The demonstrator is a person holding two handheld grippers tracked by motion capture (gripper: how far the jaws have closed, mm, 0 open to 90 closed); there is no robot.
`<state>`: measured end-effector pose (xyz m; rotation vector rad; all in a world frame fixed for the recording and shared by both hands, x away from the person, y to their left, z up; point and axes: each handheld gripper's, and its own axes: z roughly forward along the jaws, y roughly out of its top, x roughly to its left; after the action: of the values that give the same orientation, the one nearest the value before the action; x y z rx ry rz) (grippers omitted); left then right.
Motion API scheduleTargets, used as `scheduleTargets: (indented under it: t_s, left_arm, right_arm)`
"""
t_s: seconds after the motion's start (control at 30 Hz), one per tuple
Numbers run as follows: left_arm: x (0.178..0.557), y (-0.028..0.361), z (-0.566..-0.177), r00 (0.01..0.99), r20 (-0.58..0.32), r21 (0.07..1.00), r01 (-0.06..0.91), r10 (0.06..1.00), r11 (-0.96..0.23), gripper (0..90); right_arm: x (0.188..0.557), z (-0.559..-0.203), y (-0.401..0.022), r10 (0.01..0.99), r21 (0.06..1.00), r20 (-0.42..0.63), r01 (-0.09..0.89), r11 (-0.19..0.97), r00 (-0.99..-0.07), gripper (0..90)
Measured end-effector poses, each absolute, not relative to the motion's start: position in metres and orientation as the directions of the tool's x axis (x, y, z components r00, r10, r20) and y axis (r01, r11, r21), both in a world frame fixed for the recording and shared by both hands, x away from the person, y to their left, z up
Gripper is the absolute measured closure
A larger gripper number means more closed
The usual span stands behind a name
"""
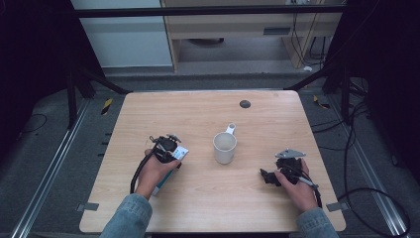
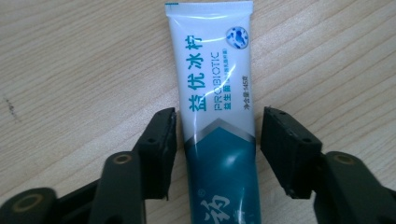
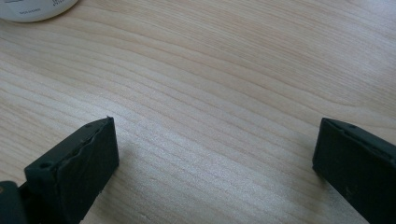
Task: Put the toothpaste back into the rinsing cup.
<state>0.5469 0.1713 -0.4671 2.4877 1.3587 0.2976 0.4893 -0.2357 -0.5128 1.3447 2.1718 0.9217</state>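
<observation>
A white and teal toothpaste tube lies flat on the wooden table, its flat crimped end pointing away from me. My left gripper straddles its middle, a jaw on each side with a thin gap to the tube, so it is open. From above, the left gripper points down over the tube at the table's left. At the right, my right gripper rests low over bare wood, and the right gripper has its jaws wide open with nothing between them.
A white mug stands upright mid-table between the two hands, handle toward the far side; its base is at the top left of the right gripper view. A small dark round spot marks the far part of the table.
</observation>
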Motion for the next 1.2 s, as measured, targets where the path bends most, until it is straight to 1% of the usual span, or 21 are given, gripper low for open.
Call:
scheduleTargets:
  t_s: [0.03, 0.1, 0.13, 0.43, 0.77, 0.9, 1.2]
  left_arm:
    - [0.5470, 0.1715, -0.4672, 0.533, 0.041, 0.348, 0.785, 0.845, -0.512, 49.8]
    - [0.5473, 0.1723, -0.4673, 0.532, 0.042, 0.346, 0.786, 0.845, -0.512, 50.6]
    - [0.5475, 0.1731, -0.4679, 0.527, 0.038, 0.350, 0.789, 0.849, -0.505, 53.1]
    - [0.5469, 0.1746, -0.4682, 0.532, 0.021, 0.360, 0.786, 0.847, -0.502, 56.2]
    - [0.5454, 0.1725, -0.4664, 0.552, 0.026, 0.361, 0.772, 0.833, -0.523, 65.1]
    - [0.5448, 0.1745, -0.4613, 0.565, 0.025, 0.367, 0.763, 0.825, -0.533, 75.5]
    - [0.5410, 0.1783, -0.4590, 0.566, 0.014, 0.389, 0.756, 0.824, -0.526, 77.5]
  right_arm:
    - [0.4893, -0.5128, -0.2357, 0.897, 0.723, -0.009, 0.616, 0.311, -0.442, 0.5]
    - [0.4892, -0.5128, -0.2357, 0.897, 0.723, -0.009, 0.617, 0.311, -0.442, 0.5]
    - [0.4892, -0.5128, -0.2357, 0.897, 0.723, -0.009, 0.617, 0.311, -0.442, 0.5]
    - [0.4893, -0.5128, -0.2357, 0.897, 0.723, -0.009, 0.616, 0.311, -0.442, 0.5]
    - [0.4892, -0.5127, -0.2356, 0.897, 0.723, -0.008, 0.617, 0.310, -0.441, 0.5]
    - [0.4892, -0.5127, -0.2356, 0.898, 0.723, -0.008, 0.618, 0.310, -0.441, 0.5]
    - [0.4893, -0.5127, -0.2356, 0.897, 0.722, -0.007, 0.618, 0.310, -0.442, 0.5]
